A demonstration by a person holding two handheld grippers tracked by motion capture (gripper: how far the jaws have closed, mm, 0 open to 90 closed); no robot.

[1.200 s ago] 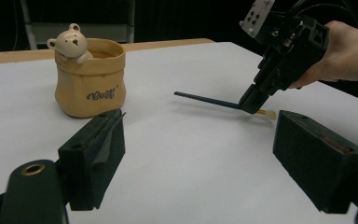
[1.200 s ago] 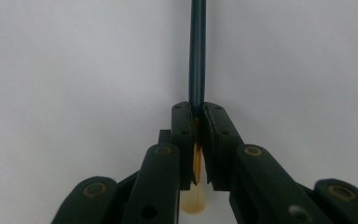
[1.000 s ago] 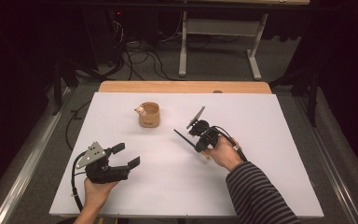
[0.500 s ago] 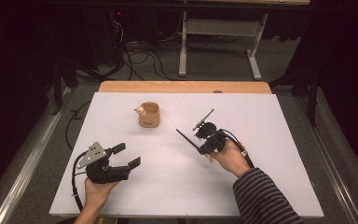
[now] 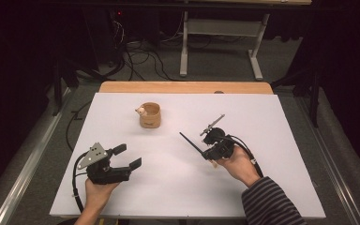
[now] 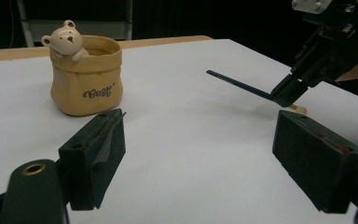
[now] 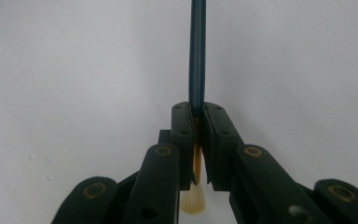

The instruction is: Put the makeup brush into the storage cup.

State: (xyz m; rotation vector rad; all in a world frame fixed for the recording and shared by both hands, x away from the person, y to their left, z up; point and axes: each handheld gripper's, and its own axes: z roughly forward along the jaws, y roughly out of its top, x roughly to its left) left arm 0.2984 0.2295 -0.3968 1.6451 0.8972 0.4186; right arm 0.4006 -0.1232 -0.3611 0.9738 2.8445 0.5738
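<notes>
We read a single inscription: the word "Best", with a small mark after it that looks like a quotation mark, in dark rounded letters on the front of the tan bag-shaped pot [image 6: 86,77] with a bear figure [image 6: 66,38] at its rim, seen in the left gripper view. In the high view the same pot [image 5: 150,115] carries a dark mark low on its front, too small for us to read. We find no other legible text.
</notes>
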